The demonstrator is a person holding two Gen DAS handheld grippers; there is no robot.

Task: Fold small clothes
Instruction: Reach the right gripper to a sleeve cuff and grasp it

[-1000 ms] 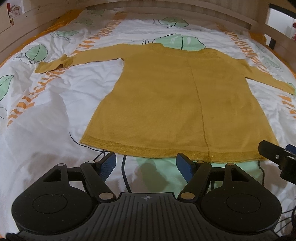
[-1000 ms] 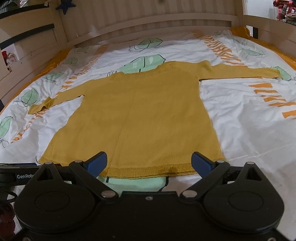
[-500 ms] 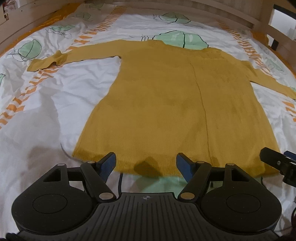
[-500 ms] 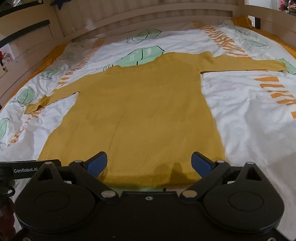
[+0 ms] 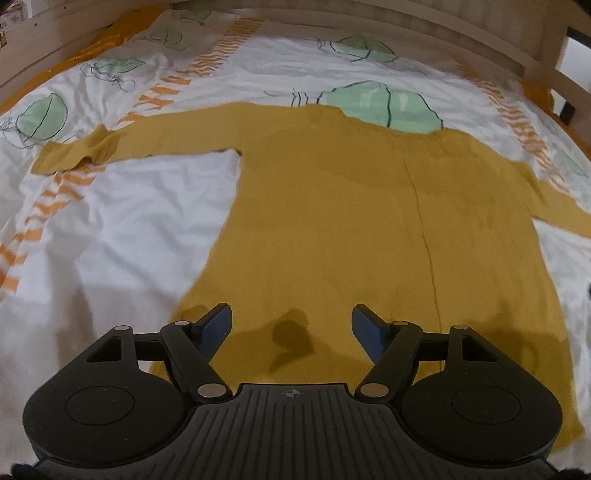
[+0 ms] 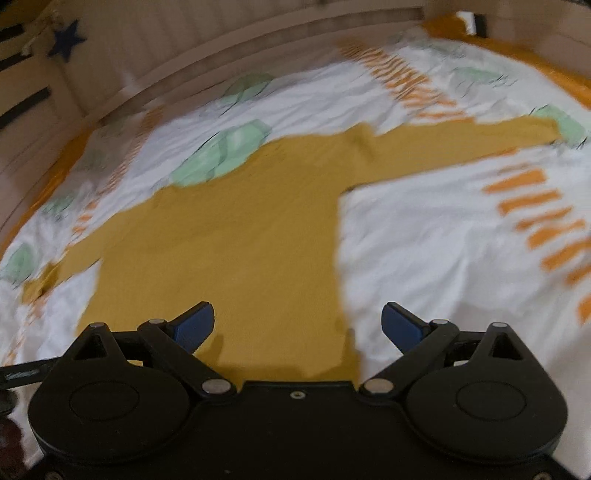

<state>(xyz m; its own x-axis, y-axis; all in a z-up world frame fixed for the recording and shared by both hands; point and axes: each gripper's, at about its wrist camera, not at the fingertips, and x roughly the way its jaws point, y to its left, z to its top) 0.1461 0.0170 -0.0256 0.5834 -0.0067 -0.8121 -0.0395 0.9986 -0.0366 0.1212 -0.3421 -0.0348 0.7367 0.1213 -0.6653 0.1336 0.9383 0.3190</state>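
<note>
A mustard-yellow long-sleeved knit top [image 5: 351,229] lies flat on the bed, both sleeves spread out sideways; it also shows in the right wrist view [image 6: 229,243], blurred. My left gripper [image 5: 291,326] is open and empty, low over the lower left part of the top, whose hem is hidden below my fingers. My right gripper [image 6: 297,325] is open and empty, over the top's lower right side edge. The left sleeve cuff [image 5: 70,155] is slightly folded over.
The top lies on a white duvet [image 5: 122,240] printed with green leaves and orange stripes. A wooden bed frame [image 5: 369,22] runs along the far side and both ends. A dark star [image 6: 66,40] hangs on the wooden wall at left.
Both grippers have moved forward and lower over the top, past its hem, which has dropped out of sight. The right view has swung and is now blurred. Both stay open.
</note>
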